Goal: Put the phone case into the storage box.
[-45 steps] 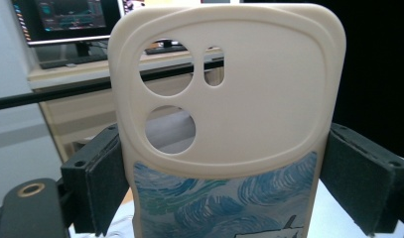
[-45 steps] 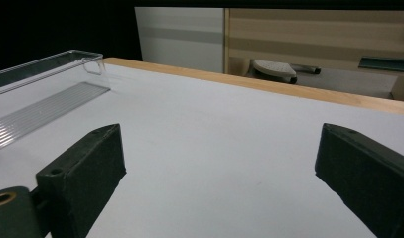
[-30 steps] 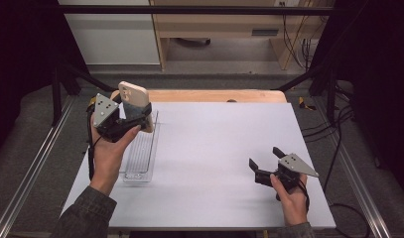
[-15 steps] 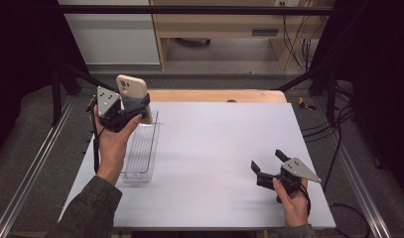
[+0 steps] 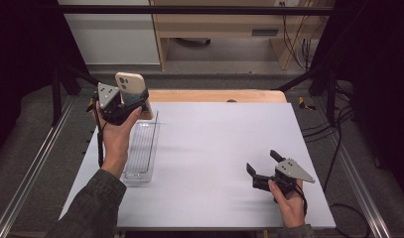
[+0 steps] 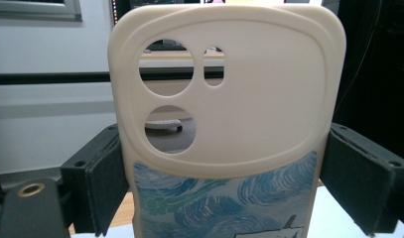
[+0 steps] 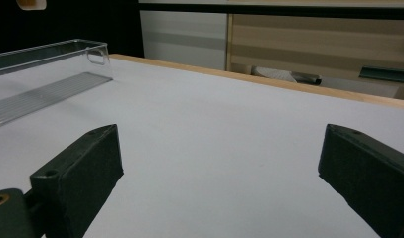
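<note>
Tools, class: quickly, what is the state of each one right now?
Left tool: closed on the phone case, held upright above the clear tray.
Right tool: open, holding nothing, low over the table.

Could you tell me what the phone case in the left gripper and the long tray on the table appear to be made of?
The cream phone case with blue swirl print looks like matte soft plastic or silicone: rounded edges, no glare. The long clear ribbed tray looks like rigid glossy plastic, since the table shows through it.
</note>
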`<state>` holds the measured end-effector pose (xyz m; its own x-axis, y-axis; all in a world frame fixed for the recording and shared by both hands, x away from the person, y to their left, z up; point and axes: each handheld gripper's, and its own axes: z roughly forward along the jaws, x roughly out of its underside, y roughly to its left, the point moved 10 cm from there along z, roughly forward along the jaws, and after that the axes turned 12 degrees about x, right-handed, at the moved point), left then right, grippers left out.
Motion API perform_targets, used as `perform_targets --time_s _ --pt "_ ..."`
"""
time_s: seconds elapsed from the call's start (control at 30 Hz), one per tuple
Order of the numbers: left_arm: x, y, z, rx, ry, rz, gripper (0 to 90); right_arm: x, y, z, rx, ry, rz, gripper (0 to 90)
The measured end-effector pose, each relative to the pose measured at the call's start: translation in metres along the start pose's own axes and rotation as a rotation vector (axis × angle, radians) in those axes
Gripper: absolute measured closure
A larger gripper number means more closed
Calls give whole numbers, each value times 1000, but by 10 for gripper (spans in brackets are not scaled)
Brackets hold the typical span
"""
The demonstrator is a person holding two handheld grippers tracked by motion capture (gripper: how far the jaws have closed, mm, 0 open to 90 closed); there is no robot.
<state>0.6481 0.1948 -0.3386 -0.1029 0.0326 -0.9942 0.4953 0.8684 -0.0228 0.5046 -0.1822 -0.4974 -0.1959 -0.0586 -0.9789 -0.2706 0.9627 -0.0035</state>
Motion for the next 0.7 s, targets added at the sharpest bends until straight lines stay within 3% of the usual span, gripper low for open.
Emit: perform_targets --time_s 0.27,0.37,0.7 --pt "6 4 14 -10 28 24 116 2 2 0 -19 1 3 34" --pt "12 10 19 -23 32 -10 116 1 2 -1 -18 -5 0 34" --pt "28 24 34 -55 62 -4 116 2 0 -1 -13 -12 9 35"
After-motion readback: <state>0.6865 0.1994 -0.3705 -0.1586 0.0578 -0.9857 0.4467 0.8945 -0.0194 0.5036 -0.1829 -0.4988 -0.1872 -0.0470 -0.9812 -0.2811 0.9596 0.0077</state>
